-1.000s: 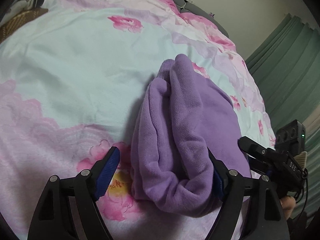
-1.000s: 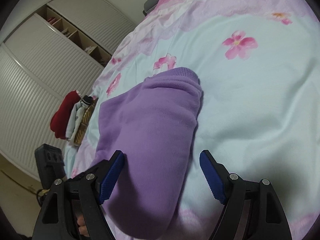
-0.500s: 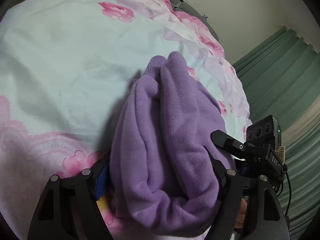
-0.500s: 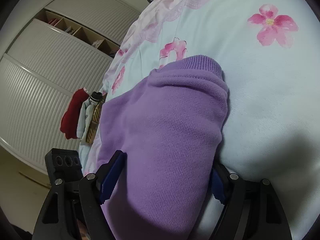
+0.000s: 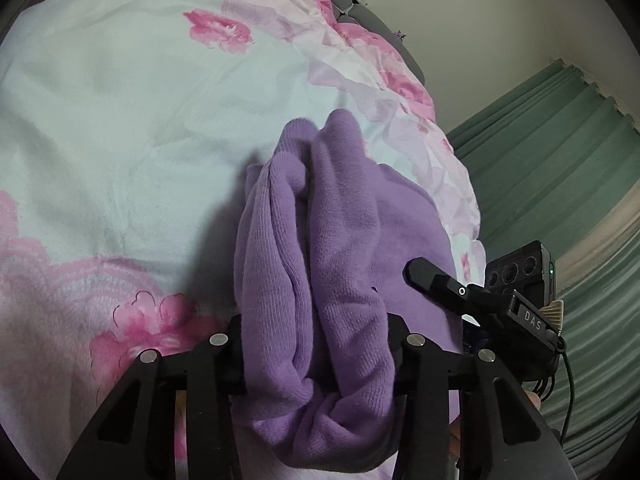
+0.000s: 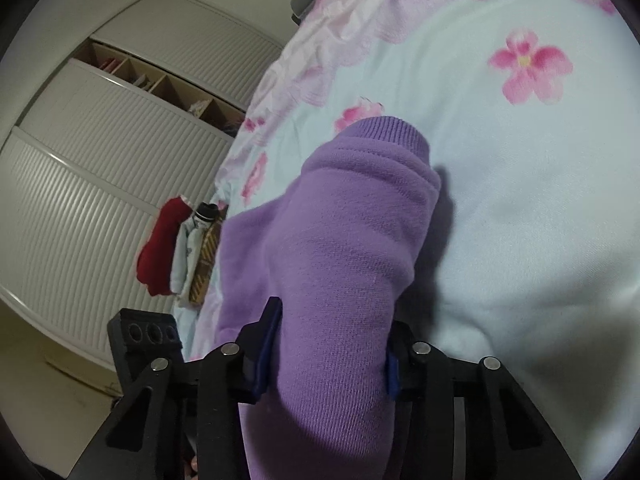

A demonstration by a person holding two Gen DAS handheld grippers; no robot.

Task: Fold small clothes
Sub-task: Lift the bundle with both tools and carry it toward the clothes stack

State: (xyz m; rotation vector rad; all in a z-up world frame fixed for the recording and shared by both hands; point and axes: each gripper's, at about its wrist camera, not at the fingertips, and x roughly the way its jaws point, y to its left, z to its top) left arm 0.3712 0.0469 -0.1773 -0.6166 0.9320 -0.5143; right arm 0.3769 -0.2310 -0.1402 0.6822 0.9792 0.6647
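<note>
- Floral bedding, pale blue with pink blossoms, spreads under everything you are working on, and the purple knit garment lies bunched on it near its close edge.
- Your left-wrist view alone shows the green curtains and your right gripper coming in from the right against the garment's far side.
- Your right-wrist view alone shows the white slatted wardrobe, the red cloth heaped by a basket at the bed's edge, and the garment's ribbed cuff pointing away from you.
- Your left gripper has just been closing, and its jaws now clamp a thick folded roll of the garment.
- Your right gripper's jaws have likewise just been closing; the blue pads now press both sides of the sleeve-like end.
</note>
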